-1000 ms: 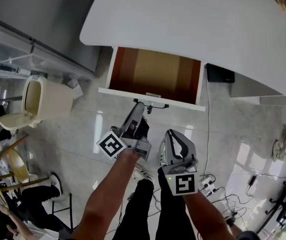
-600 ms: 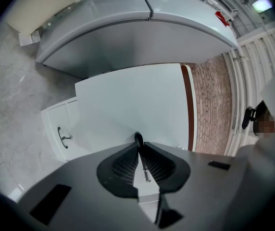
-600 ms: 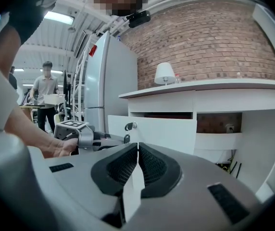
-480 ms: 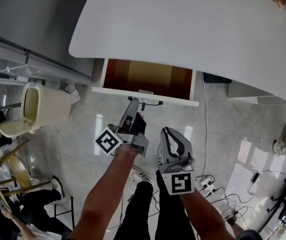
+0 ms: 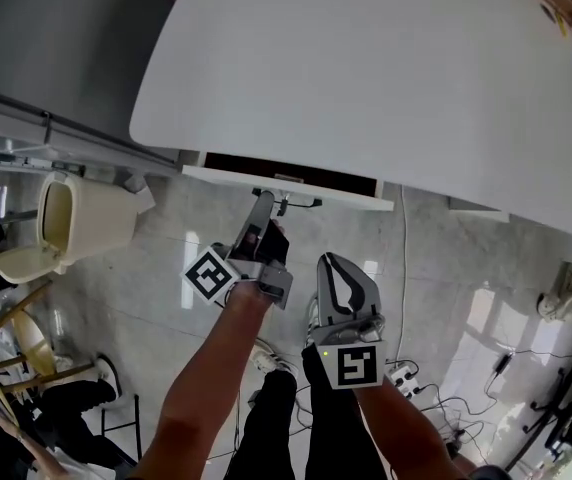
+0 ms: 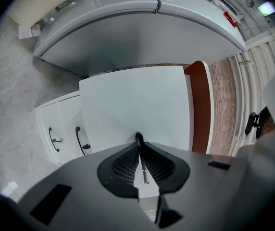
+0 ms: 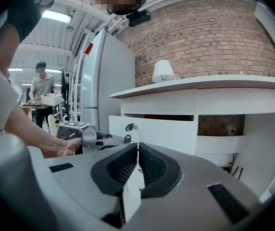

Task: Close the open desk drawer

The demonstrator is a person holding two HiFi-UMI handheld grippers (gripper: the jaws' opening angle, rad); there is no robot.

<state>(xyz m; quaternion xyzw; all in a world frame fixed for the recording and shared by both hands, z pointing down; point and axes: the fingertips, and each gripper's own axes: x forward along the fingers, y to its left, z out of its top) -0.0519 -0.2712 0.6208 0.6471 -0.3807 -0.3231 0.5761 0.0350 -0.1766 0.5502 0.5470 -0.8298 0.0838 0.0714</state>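
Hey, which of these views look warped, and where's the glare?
Head view: bright glare patches on the glossy floor, desk top evenly lit. Left gripper view: strong fisheye curves the fridge, dark rounded corners. Right gripper view: same round vignette, ceiling light blown out.

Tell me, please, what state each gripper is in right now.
The left gripper: jaws closing on the drawer handle, which sits between them.
The right gripper: closed, holding nothing.
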